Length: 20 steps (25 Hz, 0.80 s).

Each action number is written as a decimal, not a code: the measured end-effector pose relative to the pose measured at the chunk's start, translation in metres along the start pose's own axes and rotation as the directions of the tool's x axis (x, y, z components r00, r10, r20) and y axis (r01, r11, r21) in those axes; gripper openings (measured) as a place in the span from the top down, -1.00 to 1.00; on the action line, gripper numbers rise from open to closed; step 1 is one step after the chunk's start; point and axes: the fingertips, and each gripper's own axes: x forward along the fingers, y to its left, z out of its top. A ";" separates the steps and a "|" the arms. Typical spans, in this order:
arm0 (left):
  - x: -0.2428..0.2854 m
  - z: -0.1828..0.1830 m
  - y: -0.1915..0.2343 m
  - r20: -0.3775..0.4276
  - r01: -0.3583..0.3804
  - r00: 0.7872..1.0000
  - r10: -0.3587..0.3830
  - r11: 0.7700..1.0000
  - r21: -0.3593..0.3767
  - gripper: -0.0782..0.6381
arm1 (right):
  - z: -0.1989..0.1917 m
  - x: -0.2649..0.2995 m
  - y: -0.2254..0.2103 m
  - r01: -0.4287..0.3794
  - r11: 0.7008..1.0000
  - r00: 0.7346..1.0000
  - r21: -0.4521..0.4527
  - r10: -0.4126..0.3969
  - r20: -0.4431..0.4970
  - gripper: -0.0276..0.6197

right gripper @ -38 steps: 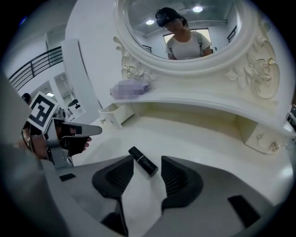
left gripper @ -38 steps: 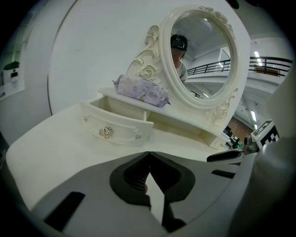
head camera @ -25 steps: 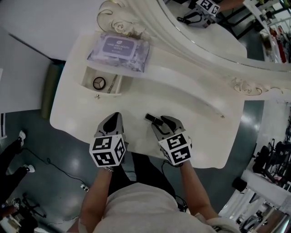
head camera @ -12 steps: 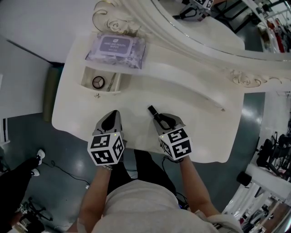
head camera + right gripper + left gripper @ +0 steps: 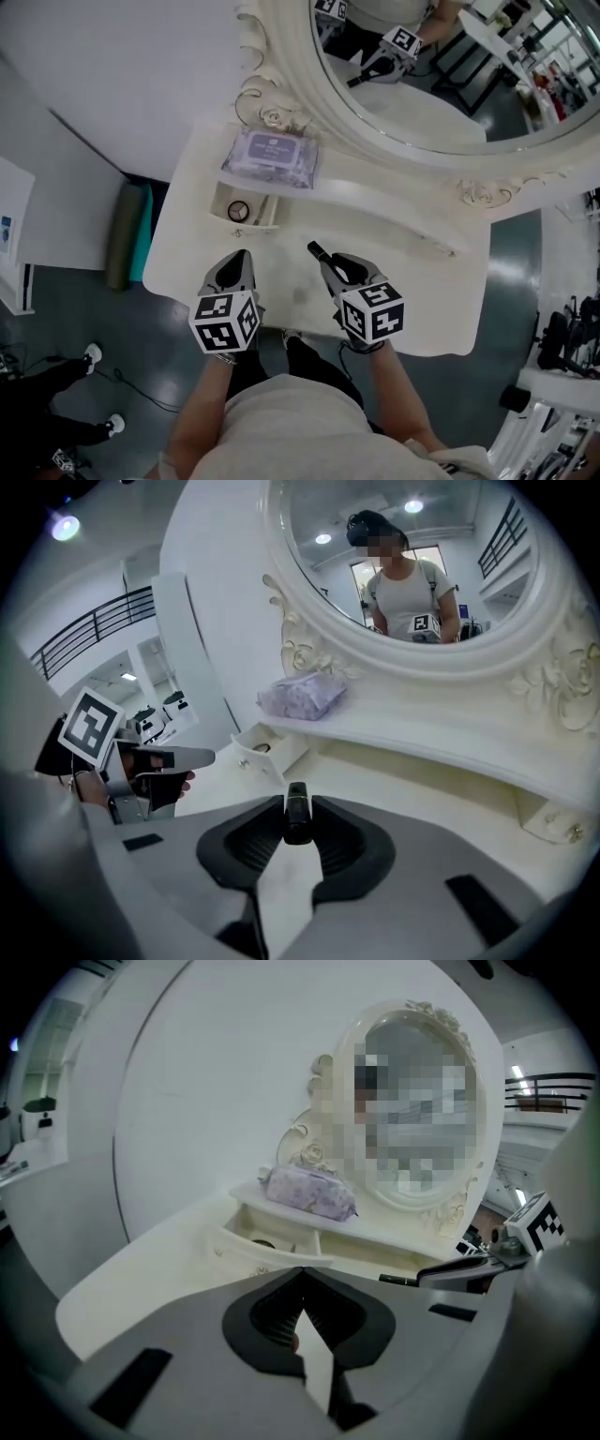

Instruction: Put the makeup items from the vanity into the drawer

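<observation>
Lifted off the vanity (image 5: 403,272) since before: my right gripper (image 5: 326,259) and left gripper (image 5: 236,259).
Right jaws just closed on the black makeup tube (image 5: 297,813) near the open drawer (image 5: 284,750); left clenched empty.

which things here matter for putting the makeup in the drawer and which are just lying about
Job: black makeup tube; right tool, just closed on it; open drawer, round item already inside; left tool, shut and empty.
Lying about: purple wipes pack; mirror.
</observation>
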 end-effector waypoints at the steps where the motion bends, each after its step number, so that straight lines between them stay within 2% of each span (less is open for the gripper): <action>1: -0.004 0.008 0.006 0.017 -0.004 1.000 0.004 1.000 0.003 0.77 | 0.008 -0.001 0.005 0.004 1.000 1.000 -0.005 -0.004 0.018 0.60; 8: -0.023 0.038 0.045 0.087 -0.030 0.996 0.031 0.999 -0.014 0.77 | 0.051 0.007 0.038 0.004 0.999 0.996 -0.052 0.000 0.084 0.60; 20: -0.022 0.040 0.098 0.066 -0.090 0.993 0.095 0.993 -0.080 0.77 | 0.089 0.064 0.072 -0.050 0.995 0.997 -0.091 0.056 0.059 0.60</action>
